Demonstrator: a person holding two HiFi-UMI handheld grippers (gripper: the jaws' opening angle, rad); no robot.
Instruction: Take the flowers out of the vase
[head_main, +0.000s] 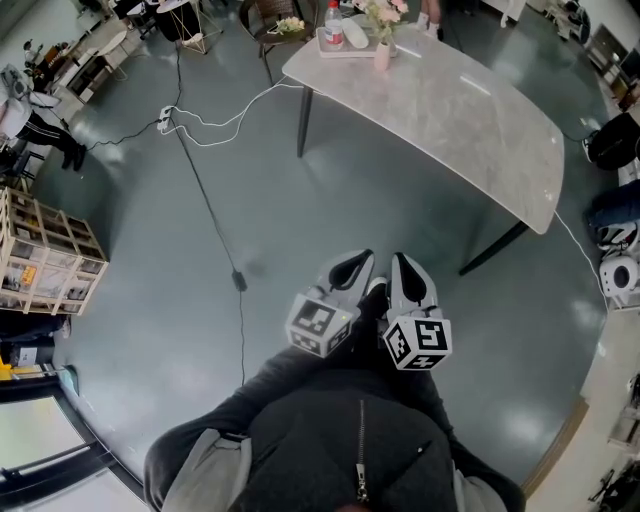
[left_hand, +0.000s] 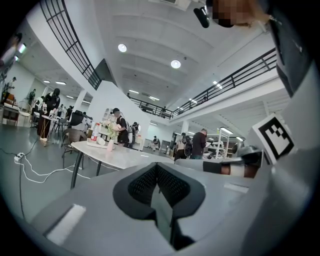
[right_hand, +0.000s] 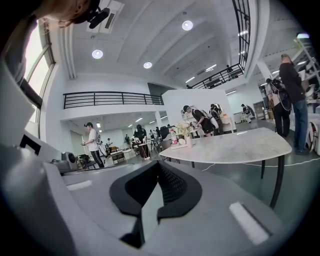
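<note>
Distance is the story: the flowers (head_main: 386, 14) stand upright in the vase (head_main: 382, 56) at the far end of the table (head_main: 470, 120), top centre of the head view, well apart from the left gripper (head_main: 350, 271) and right gripper (head_main: 410, 277), both clenched empty, neither clearly nearer.

Vase (head_main: 382, 56) with flowers (head_main: 385, 15) on table (head_main: 470, 120) far end; bottle (head_main: 334, 26) left of vase.

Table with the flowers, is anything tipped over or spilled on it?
Nothing stands out. The vase stands upright at the far end of the table with the flowers in it, by a tray holding an upright bottle. No spill shows.
</note>
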